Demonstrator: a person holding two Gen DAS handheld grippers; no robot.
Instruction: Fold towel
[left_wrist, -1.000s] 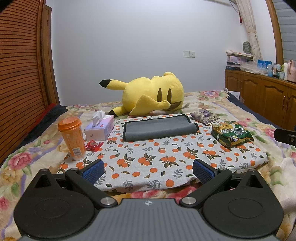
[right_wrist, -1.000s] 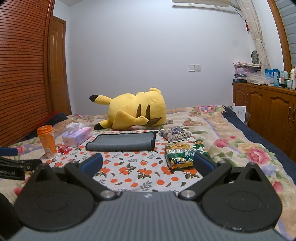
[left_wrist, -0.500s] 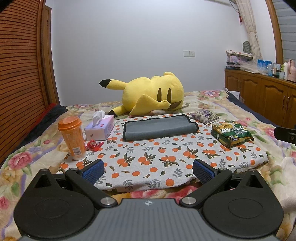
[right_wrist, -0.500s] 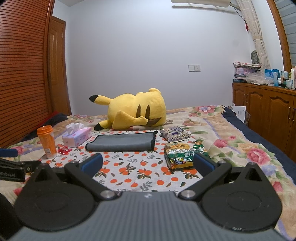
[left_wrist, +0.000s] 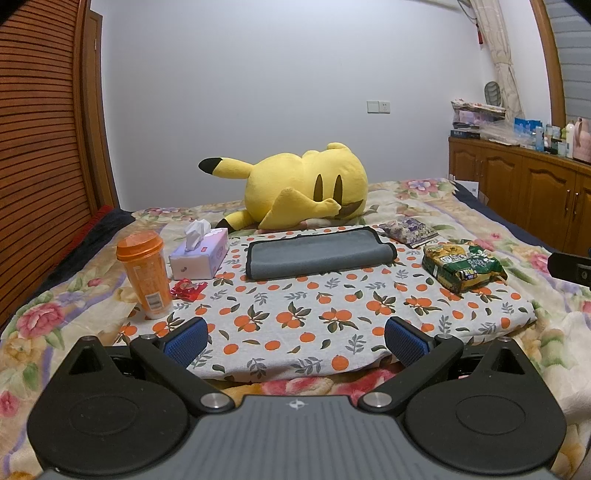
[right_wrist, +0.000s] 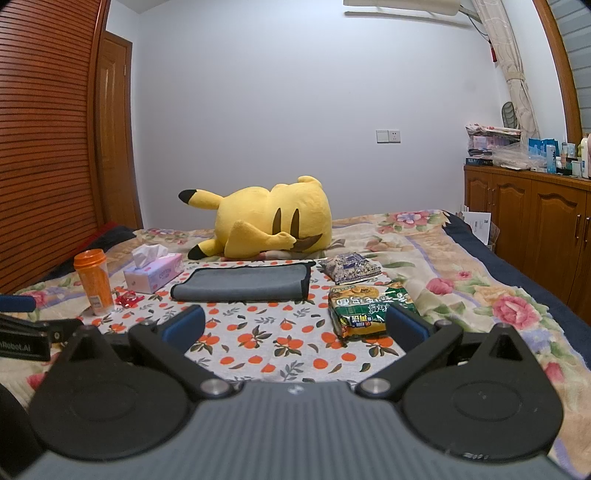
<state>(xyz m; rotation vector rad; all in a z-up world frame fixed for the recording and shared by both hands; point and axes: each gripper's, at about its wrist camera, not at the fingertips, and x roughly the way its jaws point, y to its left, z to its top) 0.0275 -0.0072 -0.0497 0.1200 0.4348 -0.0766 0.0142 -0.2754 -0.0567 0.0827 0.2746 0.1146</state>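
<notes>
A grey towel (left_wrist: 317, 253) with a dark edge lies folded in a long strip at the far side of an orange-print cloth (left_wrist: 314, 321) on the bed. It also shows in the right wrist view (right_wrist: 243, 283). My left gripper (left_wrist: 295, 341) is open and empty, held back near the cloth's near edge, well short of the towel. My right gripper (right_wrist: 295, 328) is open and empty, also held back from the towel, with its right finger in front of a green snack pack (right_wrist: 365, 308).
A yellow plush toy (left_wrist: 306, 190) lies behind the towel. An orange cup (left_wrist: 146, 273), a tissue box (left_wrist: 199, 253) and a red wrapper (left_wrist: 188, 288) sit left of it. The green snack pack (left_wrist: 463, 266) and a purple packet (left_wrist: 408, 230) sit right. Wooden cabinets (left_wrist: 535, 195) stand far right.
</notes>
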